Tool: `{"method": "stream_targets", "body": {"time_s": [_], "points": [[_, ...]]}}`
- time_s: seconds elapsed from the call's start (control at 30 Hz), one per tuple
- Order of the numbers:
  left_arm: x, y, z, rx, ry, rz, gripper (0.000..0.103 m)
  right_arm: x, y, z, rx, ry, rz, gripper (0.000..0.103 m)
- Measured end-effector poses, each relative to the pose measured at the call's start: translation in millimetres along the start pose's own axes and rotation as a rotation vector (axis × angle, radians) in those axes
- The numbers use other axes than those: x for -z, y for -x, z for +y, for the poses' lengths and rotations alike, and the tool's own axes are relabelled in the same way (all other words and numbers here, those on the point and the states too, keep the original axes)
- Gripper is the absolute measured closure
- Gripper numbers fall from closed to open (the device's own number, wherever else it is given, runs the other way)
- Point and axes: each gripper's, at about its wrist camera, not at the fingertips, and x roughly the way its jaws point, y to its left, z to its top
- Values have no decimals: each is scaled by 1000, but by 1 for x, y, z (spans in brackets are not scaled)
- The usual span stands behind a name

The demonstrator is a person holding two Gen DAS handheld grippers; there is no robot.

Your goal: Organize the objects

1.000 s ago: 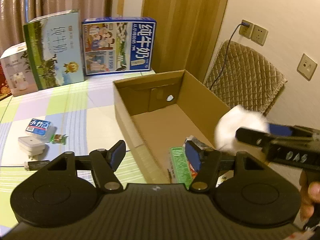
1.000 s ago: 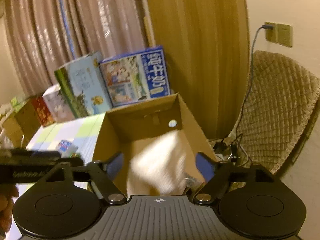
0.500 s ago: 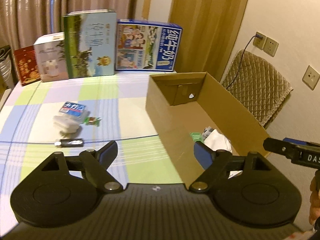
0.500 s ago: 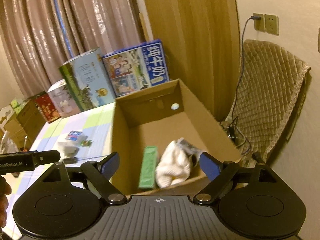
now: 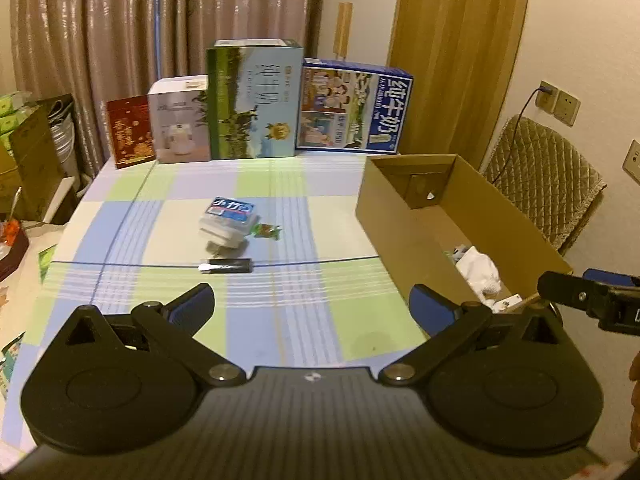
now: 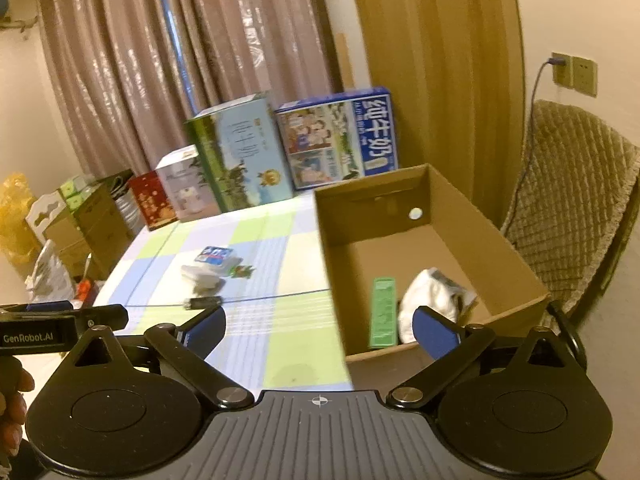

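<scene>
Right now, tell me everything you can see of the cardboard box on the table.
The cardboard box is plain brown corrugated card, open-topped, long and rectangular, standing upright on the checked tablecloth at the table's right side. Its far end wall has a folded flap with a small round hole. Inside, near the close end, lie a green packet, a white cloth bundle and some smaller items too unclear to name. Neither gripper touches it.

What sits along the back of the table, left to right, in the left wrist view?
Dark red patterned box → white appliance carton → tall green-and-pale-blue milk carton → blue milk carton with family pictures.
</scene>
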Motion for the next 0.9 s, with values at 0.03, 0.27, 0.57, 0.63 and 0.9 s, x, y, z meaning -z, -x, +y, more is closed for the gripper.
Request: {"method": "stream_targets", "body": {"time_s": [0.03,0.27,0.57,0.63,0.9], "points": [[2,4,4,-6,0,-1,1,1,0,4,-3,5,0,4],[19,28,31,-38,16,-10,1,6,3,33,-33,37,-3,2],[30,50,72,-84,55,-23,1,14,1,61,-71,69,-5,2],[30,52,78,-91,57,-25,1,15,0,65,-79,75,-4,2],[29,42,93,-112,41,-9,1,19,-12,77,-104,97,10,2]]}}
